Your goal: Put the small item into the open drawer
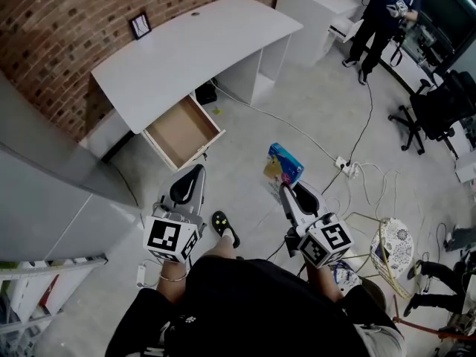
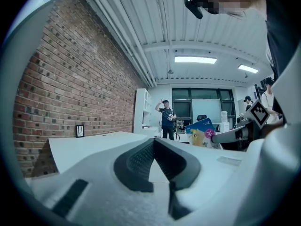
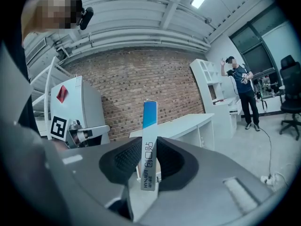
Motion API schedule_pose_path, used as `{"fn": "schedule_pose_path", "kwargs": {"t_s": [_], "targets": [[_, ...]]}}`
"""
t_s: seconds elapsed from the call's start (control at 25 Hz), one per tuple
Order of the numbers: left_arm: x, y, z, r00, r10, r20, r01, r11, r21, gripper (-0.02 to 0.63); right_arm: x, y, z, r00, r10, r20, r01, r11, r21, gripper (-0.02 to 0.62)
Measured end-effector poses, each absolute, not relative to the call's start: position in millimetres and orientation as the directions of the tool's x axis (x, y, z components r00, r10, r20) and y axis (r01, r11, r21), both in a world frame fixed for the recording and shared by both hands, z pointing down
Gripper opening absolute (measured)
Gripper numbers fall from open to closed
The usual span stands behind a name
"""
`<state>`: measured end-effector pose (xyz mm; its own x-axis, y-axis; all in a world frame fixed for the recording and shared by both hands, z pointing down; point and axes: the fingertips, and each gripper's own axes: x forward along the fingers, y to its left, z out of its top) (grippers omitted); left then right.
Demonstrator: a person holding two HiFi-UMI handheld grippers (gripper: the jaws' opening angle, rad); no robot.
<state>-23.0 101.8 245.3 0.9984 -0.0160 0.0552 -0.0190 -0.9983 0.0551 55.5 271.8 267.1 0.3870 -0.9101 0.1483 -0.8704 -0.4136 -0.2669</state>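
Note:
A white curved desk (image 1: 193, 47) stands against the brick wall, and its wooden drawer (image 1: 182, 134) is pulled open and looks empty. My right gripper (image 1: 285, 191) is shut on a thin blue and white box (image 1: 283, 164), held over the floor to the right of the drawer. In the right gripper view the box (image 3: 149, 140) stands upright, edge-on, between the dark pads (image 3: 123, 160). My left gripper (image 1: 198, 171) hangs just below the drawer's front, tips together with nothing in them (image 2: 154, 142). The box (image 2: 202, 132) also shows in the left gripper view.
A grey cabinet (image 1: 44, 192) fills the left side. Cables and a power strip (image 1: 348, 168) lie on the floor to the right, by a round patterned stool (image 1: 392, 248). A person (image 1: 383, 13) and office chairs (image 1: 435, 114) are at the far right. My sandalled foot (image 1: 225, 227) is below.

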Motion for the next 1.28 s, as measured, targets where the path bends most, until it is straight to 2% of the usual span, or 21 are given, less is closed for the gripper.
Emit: {"fn": "schedule_pose_path", "kwargs": {"t_s": [0.64,1.28], "targets": [[14.9,44.1,271.1,0.988,-0.099,0.116,-0.108,-0.992,0.073,-0.003,108.5,207.8,288.1,0.297,-0.937,0.187,-0.897,-0.340,-0.281,0.106],[75.3,-3.0,256.1,0.988,-0.102,0.117,-0.107,-0.993,0.040,-0.003,169.7,154.5,281.4,0.268,-0.946,0.183,-0.906,-0.312,-0.287,0.106]]}}
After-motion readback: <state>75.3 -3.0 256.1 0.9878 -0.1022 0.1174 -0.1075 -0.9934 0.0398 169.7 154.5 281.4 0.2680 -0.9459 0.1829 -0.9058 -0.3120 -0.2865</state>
